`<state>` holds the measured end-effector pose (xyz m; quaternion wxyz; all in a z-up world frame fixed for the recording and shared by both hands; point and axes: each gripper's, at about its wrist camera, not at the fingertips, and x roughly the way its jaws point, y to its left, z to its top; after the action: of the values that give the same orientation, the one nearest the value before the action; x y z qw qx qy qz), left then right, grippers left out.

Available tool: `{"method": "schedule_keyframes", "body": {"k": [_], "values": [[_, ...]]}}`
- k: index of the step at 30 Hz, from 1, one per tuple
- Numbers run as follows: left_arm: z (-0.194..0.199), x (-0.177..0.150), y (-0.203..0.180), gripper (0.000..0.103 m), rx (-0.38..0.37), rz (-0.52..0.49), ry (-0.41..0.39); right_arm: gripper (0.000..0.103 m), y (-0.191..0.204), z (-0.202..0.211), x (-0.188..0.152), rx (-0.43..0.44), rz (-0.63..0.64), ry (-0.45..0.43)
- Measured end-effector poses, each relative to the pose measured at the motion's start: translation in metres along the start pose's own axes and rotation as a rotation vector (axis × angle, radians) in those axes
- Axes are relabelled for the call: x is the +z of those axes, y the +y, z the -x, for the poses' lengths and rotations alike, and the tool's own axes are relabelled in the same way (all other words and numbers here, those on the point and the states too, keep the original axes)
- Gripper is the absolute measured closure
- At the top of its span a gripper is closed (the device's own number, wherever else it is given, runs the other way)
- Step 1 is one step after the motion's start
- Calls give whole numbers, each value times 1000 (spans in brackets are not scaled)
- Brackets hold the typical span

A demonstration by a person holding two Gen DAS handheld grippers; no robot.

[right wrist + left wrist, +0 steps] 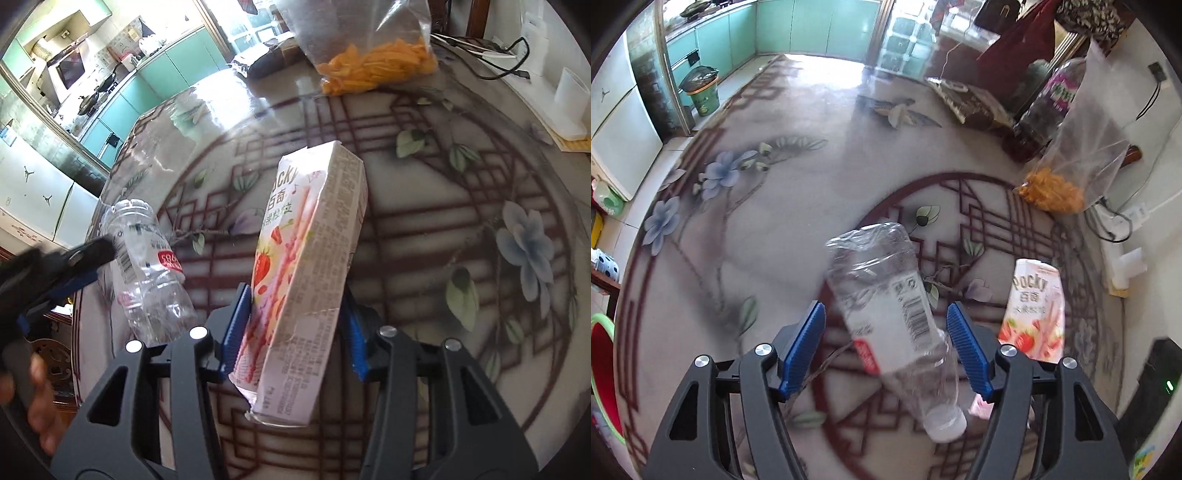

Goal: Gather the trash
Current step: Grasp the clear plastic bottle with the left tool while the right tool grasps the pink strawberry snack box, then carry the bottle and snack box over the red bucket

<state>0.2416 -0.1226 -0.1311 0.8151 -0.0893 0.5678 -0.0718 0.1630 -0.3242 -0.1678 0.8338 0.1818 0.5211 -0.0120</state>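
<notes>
A crushed clear plastic bottle (890, 317) with a white label and white cap lies between the blue pads of my left gripper (886, 339); the pads stand apart from its sides, so the gripper is open around it. The bottle also shows in the right wrist view (147, 266), with the left gripper (70, 266) beside it. My right gripper (291, 321) is shut on a pink Pocky box (306, 269), held tilted above the table. The box also shows in the left wrist view (1034, 306).
The round table (757, 240) has a floral, red-lattice top. A clear bag of orange snacks (1067, 173) (376, 62), a dark bottle (1045, 107) and cables (491, 62) stand at its far side. A green bin (701, 92) stands on the kitchen floor.
</notes>
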Motion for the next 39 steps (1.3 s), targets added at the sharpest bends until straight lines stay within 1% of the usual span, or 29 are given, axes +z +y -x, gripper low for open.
{"method": "schedule_keyframes", "body": {"k": [3,4,5,7,8,12,16,19,22,24,29,33,37,39], "values": [[-21,2,-9,39,4,0,43,57,-4,1,-1,2,-6,-1],[-24,2,-10,41,10,-3,53,57,-4,0,-2,3,-8,-1],[-28,0,-11,46,12,-7,59,57,-4,0,-1,0,-5,-2],[-30,-2,-9,48,1,-10,58,57,-2,0,-1,-14,6,-5],[-30,-3,-9,51,1,-12,55,57,0,0,-1,-28,14,-7],[-26,-3,-4,52,3,-24,55,57,5,0,-2,-65,36,-8],[-8,-10,10,52,14,-32,25,57,9,4,-5,-87,50,-9],[11,-20,20,52,38,-81,-7,58,13,15,-9,-93,61,-22],[28,-34,33,52,60,-129,-24,58,19,23,-14,-91,76,-28],[40,-45,46,52,78,-144,-28,58,26,29,-18,-89,90,-30],[67,-67,77,52,90,-111,-39,59,45,39,-32,-80,125,-29],[87,-95,96,52,84,-89,-53,59,64,44,-45,-63,153,-22],[100,-124,111,52,88,-92,-56,60,85,51,-58,-45,199,-19],[101,-134,119,52,85,-83,-42,60,90,53,-66,-40,212,-5]]}}
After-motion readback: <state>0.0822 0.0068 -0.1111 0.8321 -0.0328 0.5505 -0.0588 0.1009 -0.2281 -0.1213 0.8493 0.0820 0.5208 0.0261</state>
